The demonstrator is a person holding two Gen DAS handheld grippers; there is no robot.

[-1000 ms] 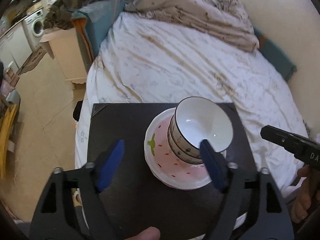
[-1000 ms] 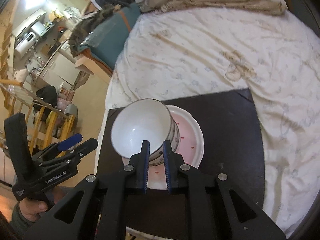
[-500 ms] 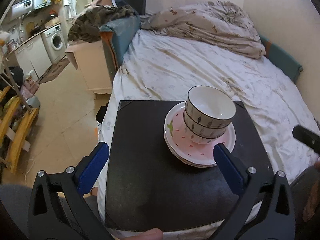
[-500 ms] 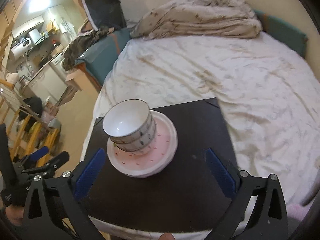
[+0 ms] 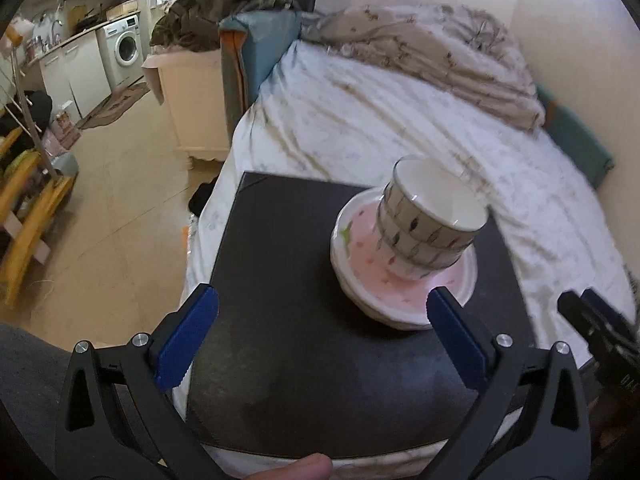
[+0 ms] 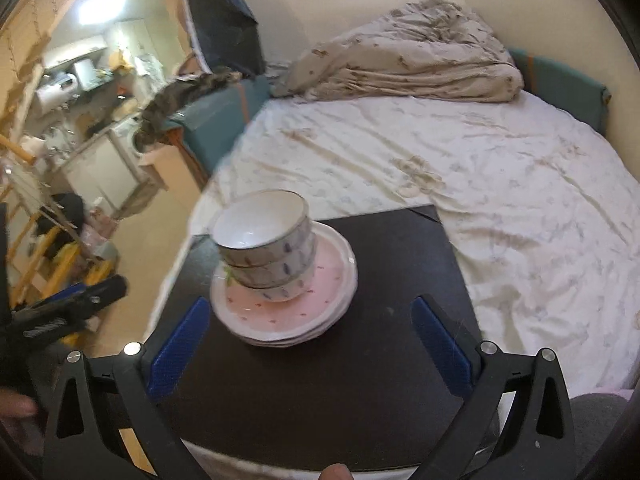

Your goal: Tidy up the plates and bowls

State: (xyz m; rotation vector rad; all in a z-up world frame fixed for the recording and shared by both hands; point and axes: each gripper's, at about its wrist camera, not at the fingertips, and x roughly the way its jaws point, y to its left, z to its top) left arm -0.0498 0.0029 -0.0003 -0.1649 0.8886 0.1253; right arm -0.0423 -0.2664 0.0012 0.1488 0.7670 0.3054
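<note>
1. Now both tools stand wide apart and empty: the left gripper [image 5: 322, 340] and the right gripper [image 6: 308, 346] have just been opening, with nothing between their jaws.
2. Ahead of them, three stacked bowls [image 6: 266, 248] sit off-centre on the pink plates [image 6: 328, 300], atop the black board [image 6: 360, 380].
3. Likely risk: a careless nudge tips the leaning bowl stack.
4. Beyond, the board rests on a soft bed [image 6: 500, 184]; pressing could tilt everything.

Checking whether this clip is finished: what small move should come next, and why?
Probably just draw both hands back and stop. The bowls sit nested on the stacked plates on the black board, and the left gripper and right gripper are open, holding nothing.
</note>
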